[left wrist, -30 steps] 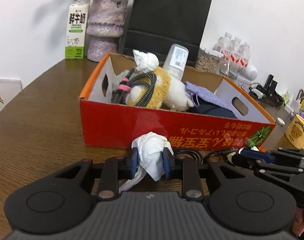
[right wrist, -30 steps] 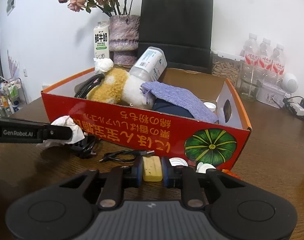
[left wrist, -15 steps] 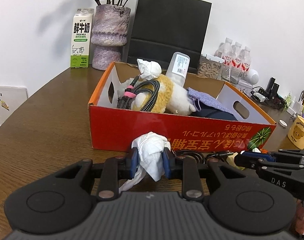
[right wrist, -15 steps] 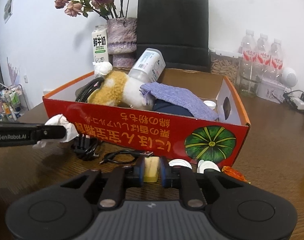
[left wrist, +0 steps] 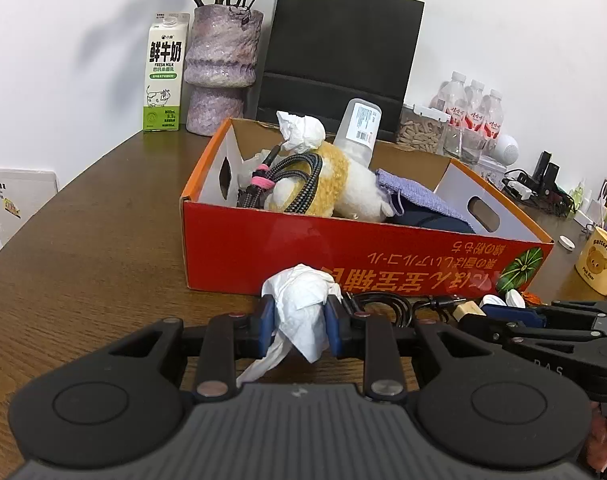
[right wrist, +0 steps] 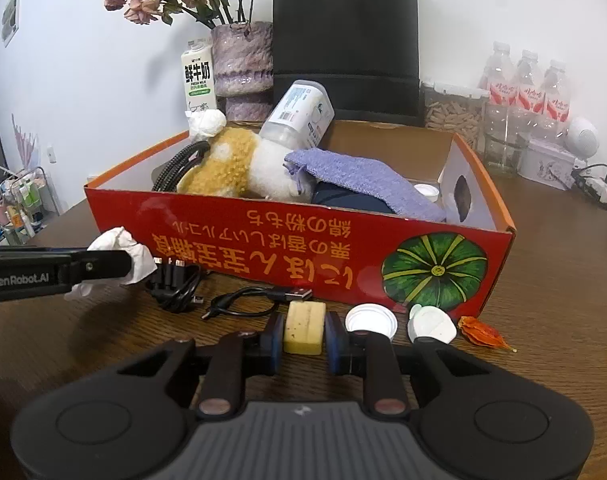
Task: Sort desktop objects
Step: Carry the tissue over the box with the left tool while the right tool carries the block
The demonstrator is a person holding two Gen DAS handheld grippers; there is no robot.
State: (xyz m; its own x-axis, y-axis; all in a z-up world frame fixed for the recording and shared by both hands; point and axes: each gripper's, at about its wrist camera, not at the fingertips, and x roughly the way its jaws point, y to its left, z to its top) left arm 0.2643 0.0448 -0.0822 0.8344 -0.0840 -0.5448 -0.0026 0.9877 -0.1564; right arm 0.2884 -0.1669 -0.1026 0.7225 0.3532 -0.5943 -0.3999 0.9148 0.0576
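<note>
**Right tongs easing off the eraser**

While my left tongs [left wrist: 299,322] pinch the tissue [left wrist: 301,312] just before the box [left wrist: 343,252], unchanged, my right tongs [right wrist: 304,334], which gripped tighter a second ago, are opening around the eraser [right wrist: 304,328]. Likely a release or regrip. Its long axis points at the box.

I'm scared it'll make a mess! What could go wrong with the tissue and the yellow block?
The right gripper is opening with the yellow block between its pads, so the block may drop before reaching the red box. The tissue pinched in the left gripper trails a loose tail that could snag.
</note>
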